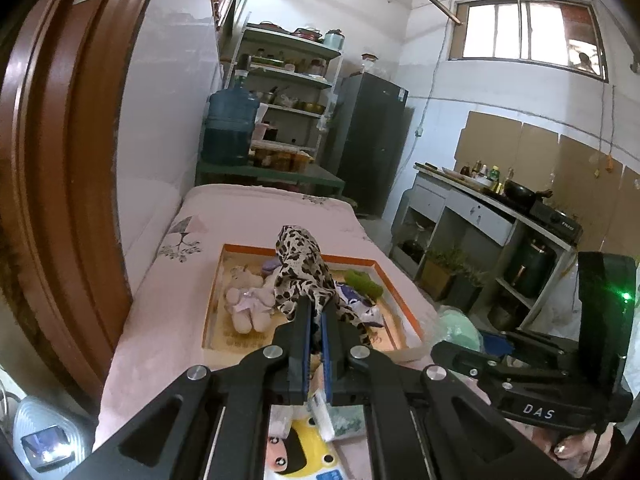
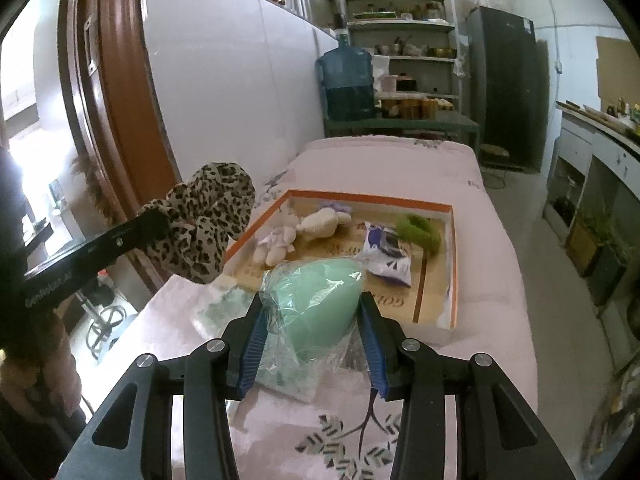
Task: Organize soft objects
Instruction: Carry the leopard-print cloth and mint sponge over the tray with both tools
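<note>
1. The left gripper (image 1: 314,312) is clenched tight on a bunched leopard-print fabric scrunchie (image 1: 300,268). The cloth is pinched at one edge, so most of it stands free beyond the fingertips, a hold that looks meant for carrying.
2. The right gripper (image 2: 310,312) grasps a mint-green soft wedge wrapped in clear crinkled plastic (image 2: 320,300). Its blue pads (image 2: 256,344) press the wrapper from both sides, and the jaws stand half apart because the bundle is bulky.
3. Both pieces hang clear of the pink flowered bed cover (image 2: 500,320), just short of the shallow orange-rimmed cardboard box (image 2: 360,195). I judge the box to be where they are headed.
4. The box already holds:
   - a pale plush bear in a lilac dress (image 2: 276,246);
   - a cream plush toy (image 2: 320,222) behind it;
   - a white and purple plastic packet (image 2: 386,254);
   - a fuzzy green piece (image 2: 420,230) near the far corner.
5. The clearest bare floor of the box lies along its near side. The bear and the packet crowd the middle, so a drop there would land on them.
6. A white packet (image 1: 322,416) and a yellow cartoon-print pack (image 1: 304,452) lie on the bed beneath the left gripper, not yet sorted.
</note>
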Action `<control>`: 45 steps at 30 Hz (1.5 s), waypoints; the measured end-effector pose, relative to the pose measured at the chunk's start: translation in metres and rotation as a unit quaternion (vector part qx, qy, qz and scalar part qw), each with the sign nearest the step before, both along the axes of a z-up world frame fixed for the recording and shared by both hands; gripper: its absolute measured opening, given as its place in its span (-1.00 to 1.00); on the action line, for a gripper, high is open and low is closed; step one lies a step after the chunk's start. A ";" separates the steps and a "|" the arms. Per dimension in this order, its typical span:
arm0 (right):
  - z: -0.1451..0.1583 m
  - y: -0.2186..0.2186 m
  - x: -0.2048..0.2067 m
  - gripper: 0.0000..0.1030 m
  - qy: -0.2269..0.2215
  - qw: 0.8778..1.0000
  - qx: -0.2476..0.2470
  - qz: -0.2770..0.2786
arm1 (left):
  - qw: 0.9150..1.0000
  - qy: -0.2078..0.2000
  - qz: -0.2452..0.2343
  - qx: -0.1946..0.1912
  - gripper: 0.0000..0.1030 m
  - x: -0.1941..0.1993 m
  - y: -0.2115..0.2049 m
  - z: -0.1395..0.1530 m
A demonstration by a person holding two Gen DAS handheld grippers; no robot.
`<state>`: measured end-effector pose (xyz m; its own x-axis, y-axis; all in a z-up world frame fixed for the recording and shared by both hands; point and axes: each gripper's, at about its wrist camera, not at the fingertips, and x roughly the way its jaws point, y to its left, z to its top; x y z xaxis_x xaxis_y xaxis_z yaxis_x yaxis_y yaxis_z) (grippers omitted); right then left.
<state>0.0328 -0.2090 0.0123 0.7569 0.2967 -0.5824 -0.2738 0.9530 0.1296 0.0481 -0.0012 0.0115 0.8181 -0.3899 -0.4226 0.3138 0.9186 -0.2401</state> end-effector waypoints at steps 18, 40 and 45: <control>-0.011 -0.028 0.054 -0.12 0.013 0.999 0.024 -0.037 | 0.999 0.026 -0.020 -0.019 -0.91 0.053 -0.028 -0.011; -0.036 -0.043 0.105 -0.12 0.036 0.998 0.024 -0.047 | 0.997 0.071 -0.015 -0.001 -0.91 0.106 -0.045 -0.038; -0.041 -0.047 0.113 -0.12 0.041 0.998 0.026 -0.050 | 0.997 0.078 -0.016 0.005 -0.91 0.116 -0.049 -0.041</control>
<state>0.1453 -0.2562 -0.0291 0.7343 0.2537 -0.6297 -0.1651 0.9664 0.1970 0.1643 -0.0506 -0.0298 0.7292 -0.4108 -0.5473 0.3033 0.9110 -0.2796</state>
